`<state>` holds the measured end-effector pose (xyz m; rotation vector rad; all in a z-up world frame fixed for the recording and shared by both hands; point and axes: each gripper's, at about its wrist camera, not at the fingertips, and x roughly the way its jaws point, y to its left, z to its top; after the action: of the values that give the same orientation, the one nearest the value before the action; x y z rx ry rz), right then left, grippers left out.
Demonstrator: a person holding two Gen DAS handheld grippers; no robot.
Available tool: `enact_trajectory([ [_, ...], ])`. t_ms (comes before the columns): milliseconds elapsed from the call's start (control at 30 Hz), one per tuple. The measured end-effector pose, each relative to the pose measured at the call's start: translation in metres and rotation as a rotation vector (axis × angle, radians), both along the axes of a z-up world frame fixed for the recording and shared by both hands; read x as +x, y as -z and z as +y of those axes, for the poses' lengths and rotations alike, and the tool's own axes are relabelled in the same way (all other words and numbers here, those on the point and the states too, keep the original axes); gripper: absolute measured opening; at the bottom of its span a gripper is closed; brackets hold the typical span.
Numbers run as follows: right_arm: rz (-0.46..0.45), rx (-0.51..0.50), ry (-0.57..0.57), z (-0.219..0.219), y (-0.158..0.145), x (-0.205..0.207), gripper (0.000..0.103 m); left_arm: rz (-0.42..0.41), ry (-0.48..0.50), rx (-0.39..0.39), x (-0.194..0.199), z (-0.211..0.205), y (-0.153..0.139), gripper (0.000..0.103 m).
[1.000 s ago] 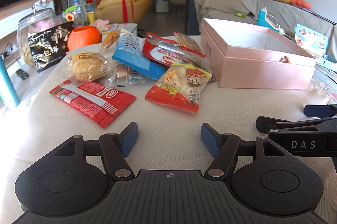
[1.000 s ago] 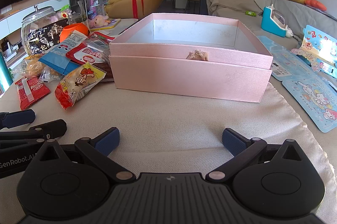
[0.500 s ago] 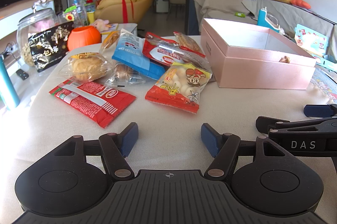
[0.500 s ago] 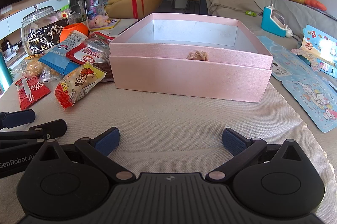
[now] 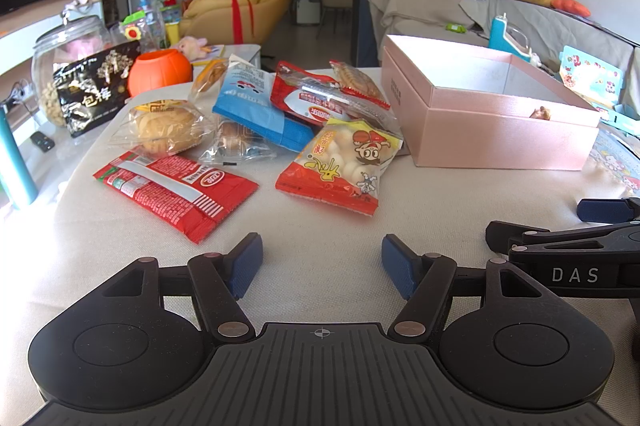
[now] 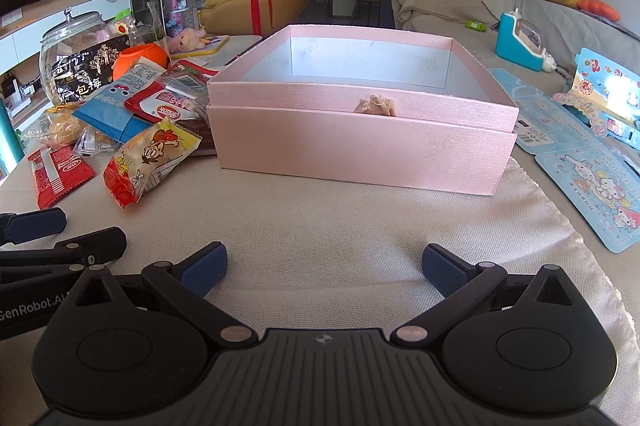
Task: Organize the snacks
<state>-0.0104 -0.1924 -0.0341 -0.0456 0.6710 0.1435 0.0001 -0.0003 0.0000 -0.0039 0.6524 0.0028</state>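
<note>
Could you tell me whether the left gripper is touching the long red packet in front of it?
Apart. The left wrist view shows bare cloth between the open left gripper and the long red packet.

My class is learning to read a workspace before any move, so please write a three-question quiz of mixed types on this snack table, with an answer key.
1. True or false: the left gripper is shut on a snack.
2. Multiple choice: the pink box is A) closed with a lid, B) open at the top, C) tipped on its side.
3. Fill in: the cartoon snack bag lies to the ___ of the pink box, as the right wrist view shows it.

Key: 1 false, both it and the right gripper are open and hold nothing. 2 B. 3 left.
</note>
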Motion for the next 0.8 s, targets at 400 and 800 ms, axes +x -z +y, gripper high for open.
enact_trajectory([
  [400,0.0,0.0,0.0,-0.0002,0.0,0.0002,0.103,0.0,0.0,0.004,0.0004,-0.0001,0.0,0.071],
  [800,0.0,0.001,0.0,-0.0001,0.0001,0.0004,0.103,0.006,0.048,0.0,0.001,0.0029,0.0029,0.071],
])
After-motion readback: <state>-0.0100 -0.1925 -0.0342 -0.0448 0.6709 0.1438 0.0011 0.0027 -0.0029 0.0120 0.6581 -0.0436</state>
